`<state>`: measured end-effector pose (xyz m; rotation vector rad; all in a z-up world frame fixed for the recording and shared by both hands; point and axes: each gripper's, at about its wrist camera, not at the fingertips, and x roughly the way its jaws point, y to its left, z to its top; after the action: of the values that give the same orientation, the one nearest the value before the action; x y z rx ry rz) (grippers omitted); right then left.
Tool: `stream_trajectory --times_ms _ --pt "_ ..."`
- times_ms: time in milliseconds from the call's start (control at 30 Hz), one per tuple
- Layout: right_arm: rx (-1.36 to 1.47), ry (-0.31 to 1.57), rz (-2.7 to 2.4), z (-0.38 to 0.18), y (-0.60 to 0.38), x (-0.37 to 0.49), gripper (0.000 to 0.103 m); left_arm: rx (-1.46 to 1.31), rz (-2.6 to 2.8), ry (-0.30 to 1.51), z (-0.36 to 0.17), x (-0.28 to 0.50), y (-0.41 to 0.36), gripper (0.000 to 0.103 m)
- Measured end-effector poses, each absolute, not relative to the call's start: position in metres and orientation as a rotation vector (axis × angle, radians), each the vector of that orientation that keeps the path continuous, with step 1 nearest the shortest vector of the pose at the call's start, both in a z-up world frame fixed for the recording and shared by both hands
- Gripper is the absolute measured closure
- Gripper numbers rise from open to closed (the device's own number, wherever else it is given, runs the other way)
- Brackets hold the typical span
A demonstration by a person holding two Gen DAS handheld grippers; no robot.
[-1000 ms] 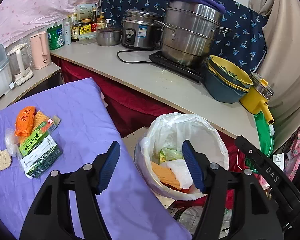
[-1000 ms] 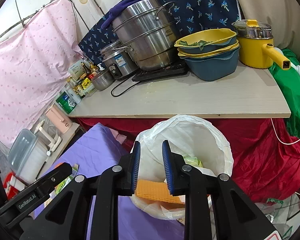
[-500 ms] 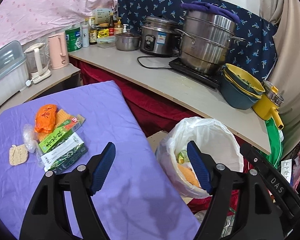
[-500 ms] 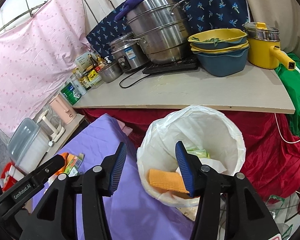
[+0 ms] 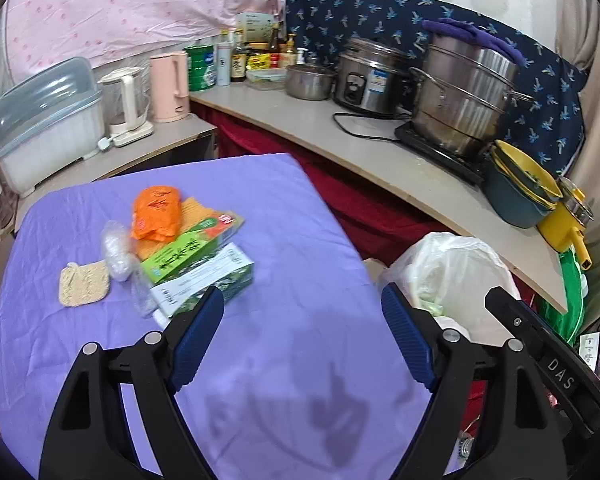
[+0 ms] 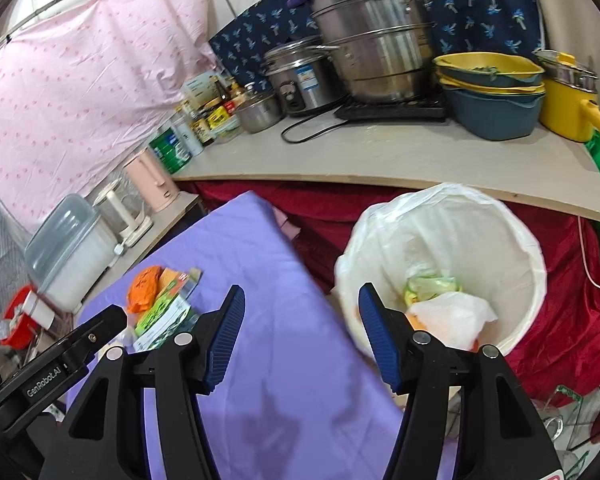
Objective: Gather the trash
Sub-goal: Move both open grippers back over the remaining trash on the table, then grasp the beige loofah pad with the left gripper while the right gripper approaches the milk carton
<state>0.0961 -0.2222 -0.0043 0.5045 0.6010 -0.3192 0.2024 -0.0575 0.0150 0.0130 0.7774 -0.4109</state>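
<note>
A heap of trash lies on the purple table (image 5: 284, 208): an orange packet (image 5: 156, 212), a green box (image 5: 184, 254), a white-and-green box (image 5: 204, 284), a clear wrapper (image 5: 116, 248) and a beige pad (image 5: 84, 283). My left gripper (image 5: 302, 334) hangs over the cloth just right of the heap, jaws opening, nothing between them. A white-lined bin (image 6: 452, 240) beside the table holds an orange piece, a green wrapper and white plastic. My right gripper (image 6: 302, 330) straddles the table edge left of the bin, jaws opening and empty. The same heap (image 6: 160, 300) shows at its left.
A counter (image 5: 340, 136) runs behind with a steel steamer pot (image 5: 464, 92), rice cooker (image 5: 368, 76), stacked basins (image 5: 520, 188), yellow pot (image 6: 568, 100), bottles and kettles. Red cloth (image 6: 572, 312) hangs under the counter. A covered plastic box (image 5: 48, 120) sits far left.
Both grippers swung left, away from the bin toward the table. The right gripper opened from nearly shut, and the orange piece now lies in the bin. The left jaws widened.
</note>
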Motion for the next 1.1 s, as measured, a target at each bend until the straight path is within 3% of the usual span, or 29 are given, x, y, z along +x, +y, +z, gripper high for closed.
stream_trajectory --times_ms 1000,1100 --pt "0.376 0.837 -0.065 -0.081 -0.035 0.211 0.045 -0.134 -0.069 0.918 -0.065 0.278 0.163 0.026" --pt "0.395 0.841 -0.072 -0.086 -0.029 0.222 0.039 -0.149 -0.059 0.937 -0.075 0.291 0.174 0.025"
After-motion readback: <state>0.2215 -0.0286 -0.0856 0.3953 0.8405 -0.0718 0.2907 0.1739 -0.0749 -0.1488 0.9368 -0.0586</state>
